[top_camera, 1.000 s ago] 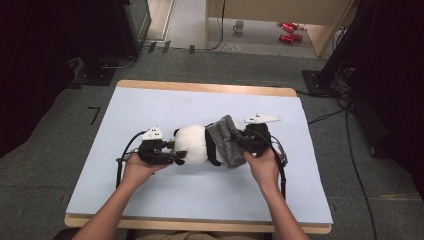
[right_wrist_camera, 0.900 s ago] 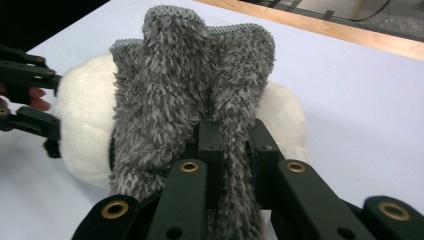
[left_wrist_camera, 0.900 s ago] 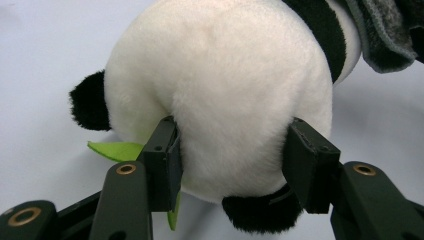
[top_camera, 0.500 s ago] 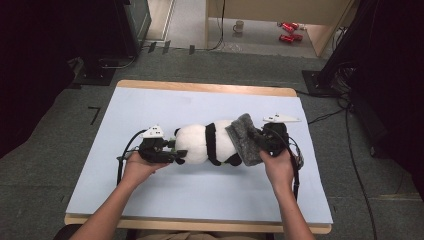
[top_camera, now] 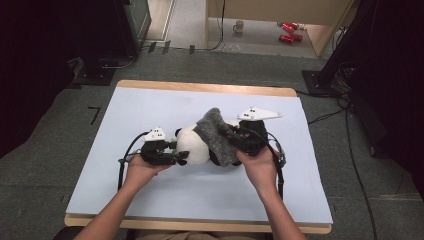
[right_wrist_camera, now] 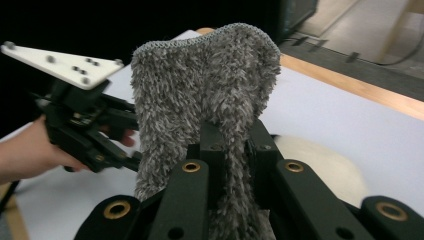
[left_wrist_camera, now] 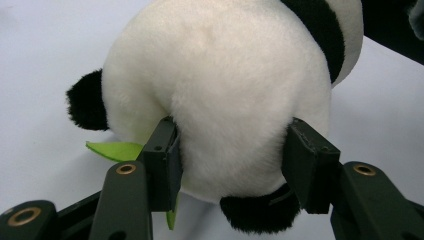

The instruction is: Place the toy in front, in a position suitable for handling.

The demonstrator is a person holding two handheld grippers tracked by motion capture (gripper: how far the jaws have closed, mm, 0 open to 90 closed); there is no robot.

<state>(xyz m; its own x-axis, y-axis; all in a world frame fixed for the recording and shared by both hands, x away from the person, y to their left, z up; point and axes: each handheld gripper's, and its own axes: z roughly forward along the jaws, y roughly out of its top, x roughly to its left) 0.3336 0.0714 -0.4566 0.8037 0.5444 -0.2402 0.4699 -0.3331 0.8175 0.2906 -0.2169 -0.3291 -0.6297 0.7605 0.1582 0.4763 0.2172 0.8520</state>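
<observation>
A black-and-white panda plush [top_camera: 194,146] lies on its side in the middle of the pale blue mat [top_camera: 150,105]. My left gripper [top_camera: 176,152] is shut on its white head [left_wrist_camera: 220,75], one pad pressed into the fur on each side [left_wrist_camera: 230,145]. A green felt leaf [left_wrist_camera: 115,149] pokes out beside the left jaw. My right gripper [top_camera: 232,138] hangs above the panda's body, shut on a grey fuzzy cloth [top_camera: 216,134]. The cloth [right_wrist_camera: 200,90] stands up between the jaws [right_wrist_camera: 235,135] and hides part of the panda [right_wrist_camera: 325,165] behind it.
The mat lies on a wooden table whose edge [top_camera: 200,87] shows at the back. Cables trail from both grippers over the mat. Black equipment [top_camera: 75,40] stands on the floor at the left. A cup [top_camera: 239,25] and red cans [top_camera: 286,30] sit on the floor far behind.
My right gripper has risen and swung back to the left with the grey cloth, which now stands over the panda's body. The left gripper and the panda's head have stayed put.
</observation>
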